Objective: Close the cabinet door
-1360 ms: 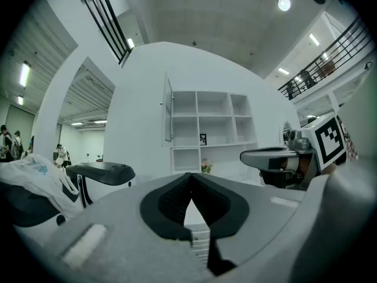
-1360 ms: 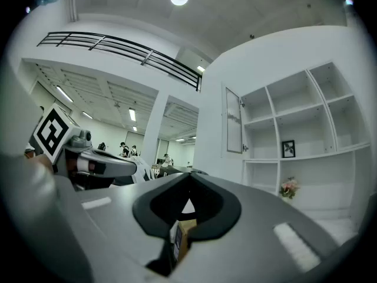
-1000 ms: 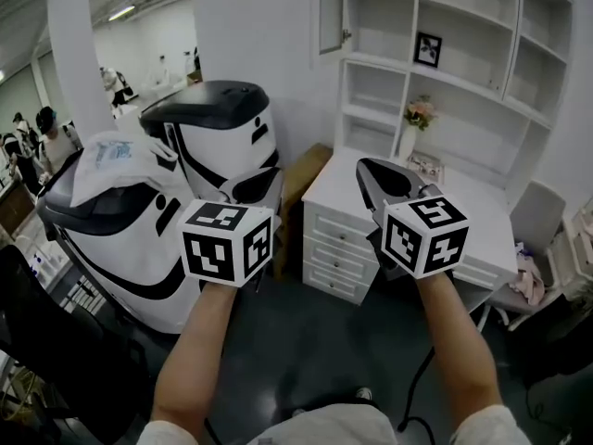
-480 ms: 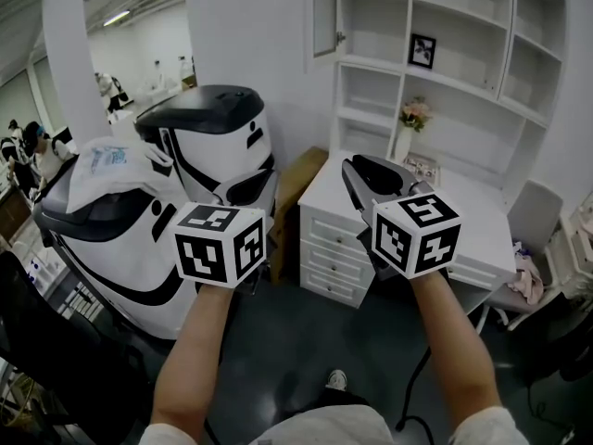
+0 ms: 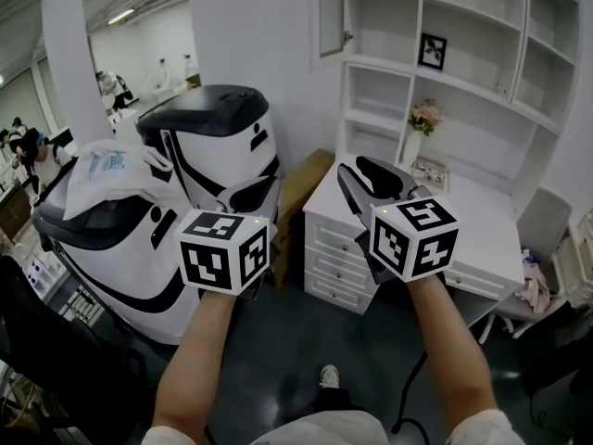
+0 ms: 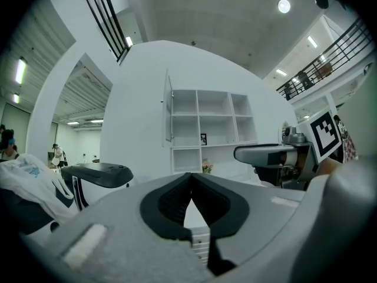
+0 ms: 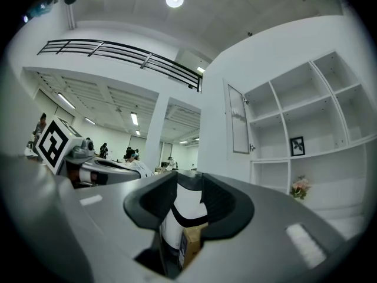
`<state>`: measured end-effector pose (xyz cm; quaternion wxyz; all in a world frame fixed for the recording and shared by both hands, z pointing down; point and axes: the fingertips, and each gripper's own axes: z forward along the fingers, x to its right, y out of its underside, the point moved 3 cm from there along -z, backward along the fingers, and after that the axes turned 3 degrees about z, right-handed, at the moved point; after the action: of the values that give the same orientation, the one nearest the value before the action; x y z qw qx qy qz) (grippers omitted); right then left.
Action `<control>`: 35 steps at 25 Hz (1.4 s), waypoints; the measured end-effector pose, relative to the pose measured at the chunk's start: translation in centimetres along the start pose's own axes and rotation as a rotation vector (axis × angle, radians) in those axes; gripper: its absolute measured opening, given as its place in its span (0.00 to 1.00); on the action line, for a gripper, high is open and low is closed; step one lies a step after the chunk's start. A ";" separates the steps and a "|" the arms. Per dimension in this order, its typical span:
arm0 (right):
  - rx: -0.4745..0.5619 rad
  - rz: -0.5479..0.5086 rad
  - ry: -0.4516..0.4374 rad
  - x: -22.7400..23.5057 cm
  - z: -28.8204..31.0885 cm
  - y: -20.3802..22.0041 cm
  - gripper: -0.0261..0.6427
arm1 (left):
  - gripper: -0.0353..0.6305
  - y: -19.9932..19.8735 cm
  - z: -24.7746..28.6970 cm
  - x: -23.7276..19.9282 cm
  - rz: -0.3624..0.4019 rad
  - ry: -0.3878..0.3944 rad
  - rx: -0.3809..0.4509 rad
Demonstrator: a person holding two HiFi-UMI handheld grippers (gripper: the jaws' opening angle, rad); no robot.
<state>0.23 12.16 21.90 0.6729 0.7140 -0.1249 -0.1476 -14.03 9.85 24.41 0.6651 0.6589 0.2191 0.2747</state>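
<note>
pale short sleeves (image 5: 171, 432) at the bottom edge, left hand-held gripper (image 6: 189, 177) and right hand-held gripper (image 7: 187, 184) both chunky grey shells, black ribbed pads (image 6: 171, 202), black-and-white marker cubes (image 5: 225, 250) mid-frame, thin black cable (image 5: 410, 392) lower right, light shoe (image 5: 328, 375) bottom centre

My head view looks forward and steeply down onto the desk (image 5: 482, 221) and shelf unit (image 5: 384, 63). The left gripper view rides on the left tool (image 6: 189, 178). The right gripper view rides on the right tool (image 7: 189, 184), whose jaws have just been opening. Both look level from well back. All three views share the shelf unit and its open cabinet door (image 5: 331, 12).
</note>
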 end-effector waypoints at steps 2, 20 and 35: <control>0.002 0.005 -0.004 0.6 1.2 0.1 0.24 | 0.05 0.1 0.9 -0.6 0.003 -0.005 -0.001; -0.014 0.025 -0.074 9.7 11.1 0.6 0.30 | 0.05 -0.9 12.9 -4.4 0.004 -0.042 -0.022; 0.001 0.055 -0.152 15.1 15.8 0.3 0.36 | 0.05 -2.2 19.7 -5.3 0.036 -0.112 -0.042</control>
<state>8.23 -8.15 20.75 0.6651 0.6973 -0.1953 -0.1825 -4.99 -8.48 22.58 0.6848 0.6631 0.1639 0.2539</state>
